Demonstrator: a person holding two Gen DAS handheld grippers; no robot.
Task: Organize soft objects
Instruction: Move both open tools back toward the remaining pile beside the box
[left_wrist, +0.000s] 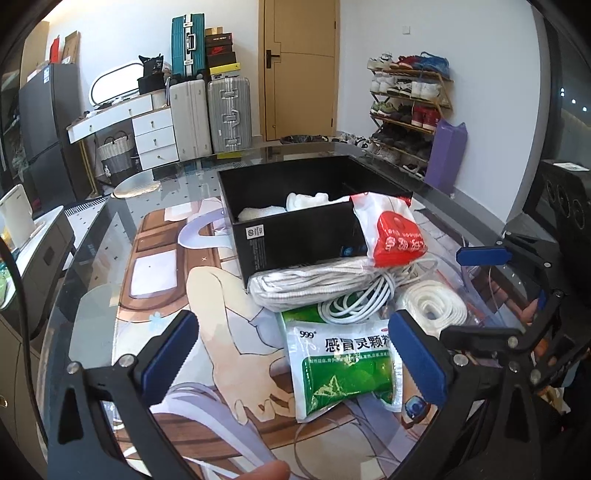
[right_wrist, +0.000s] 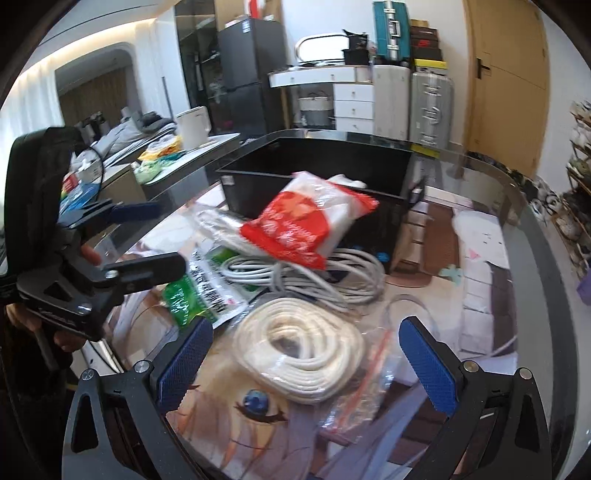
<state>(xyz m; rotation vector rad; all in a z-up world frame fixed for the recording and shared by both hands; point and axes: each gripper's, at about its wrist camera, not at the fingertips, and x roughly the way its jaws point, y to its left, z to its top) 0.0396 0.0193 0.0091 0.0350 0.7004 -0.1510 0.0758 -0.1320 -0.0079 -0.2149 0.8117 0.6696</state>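
A black box (left_wrist: 295, 236) stands mid-table holding white cloth (left_wrist: 306, 201). A red-and-white packet (left_wrist: 391, 229) leans on its near right corner, over a bundle of whitish cord (left_wrist: 295, 282) and a white cable coil (left_wrist: 354, 299). My left gripper (left_wrist: 295, 354) is open, low over the table, with a green-and-white pouch (left_wrist: 343, 365) lying between its fingers. My right gripper (right_wrist: 308, 362) is open too, hovering over a white rope coil (right_wrist: 303, 354) in a clear bag. Each gripper shows in the other view: the right gripper (left_wrist: 480, 295), the left gripper (right_wrist: 155, 240).
The glass table (left_wrist: 92, 280) lies over a printed mat, and its curved edge runs along the left and far side. A side counter with a white kettle (right_wrist: 194, 127) stands to the left. Suitcases (left_wrist: 229, 110), a door and a shoe rack (left_wrist: 406, 110) line the far wall.
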